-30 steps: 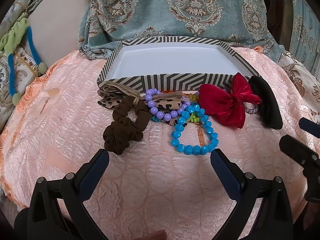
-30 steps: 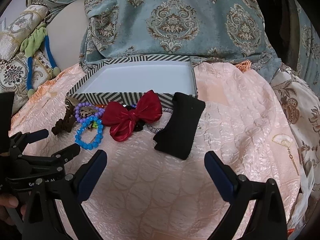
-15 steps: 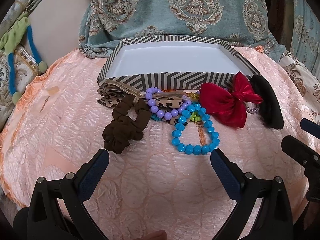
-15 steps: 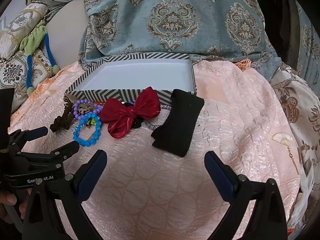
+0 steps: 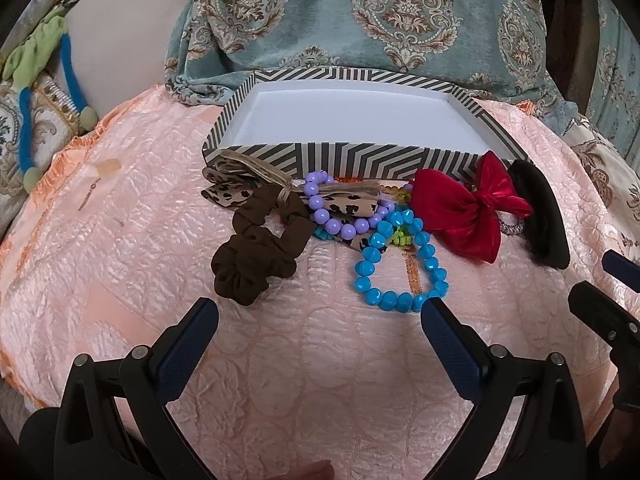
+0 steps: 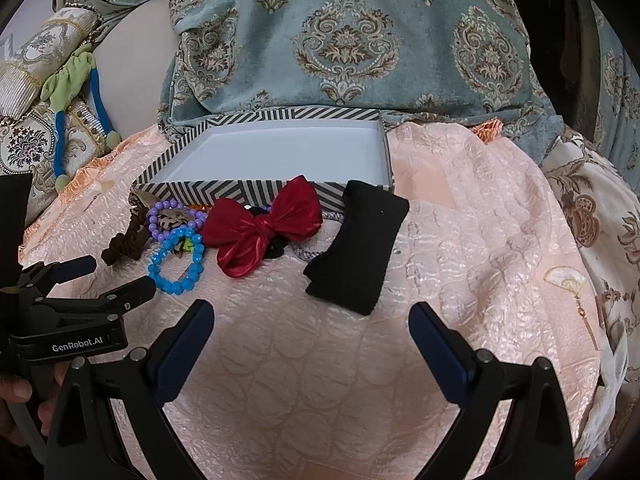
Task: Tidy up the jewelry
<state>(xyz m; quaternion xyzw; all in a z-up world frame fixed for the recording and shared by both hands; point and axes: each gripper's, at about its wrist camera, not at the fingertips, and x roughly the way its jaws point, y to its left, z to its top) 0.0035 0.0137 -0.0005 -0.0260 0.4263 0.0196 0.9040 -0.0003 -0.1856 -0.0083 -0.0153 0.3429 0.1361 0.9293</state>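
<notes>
A striped box [image 5: 344,156] [image 6: 208,189] with a white inside stands on the peach quilt. In front of it lie a brown scrunchie [image 5: 256,248], a leopard-print bow [image 5: 234,194], a purple bead bracelet [image 5: 340,220], a blue bead bracelet [image 5: 400,264] [image 6: 176,264], a red bow [image 5: 464,212] [image 6: 264,228] and a black hair piece [image 5: 540,220] [image 6: 356,248]. My left gripper [image 5: 320,324] is open, just short of the scrunchie and blue bracelet. My right gripper [image 6: 312,328] is open, just short of the black piece. Neither holds anything.
A blue-grey patterned cloth [image 5: 360,20] drapes behind the box. A green and blue fabric loop [image 5: 40,52] hangs at the far left over a patterned cushion [image 6: 28,144]. The quilt [image 6: 480,240] falls away at the right edge. A hand [image 6: 16,392] holds the left gripper.
Both grippers have crept slightly forward toward the pile; the objects sit a little lower and closer in both views. Nothing has been touched.
</notes>
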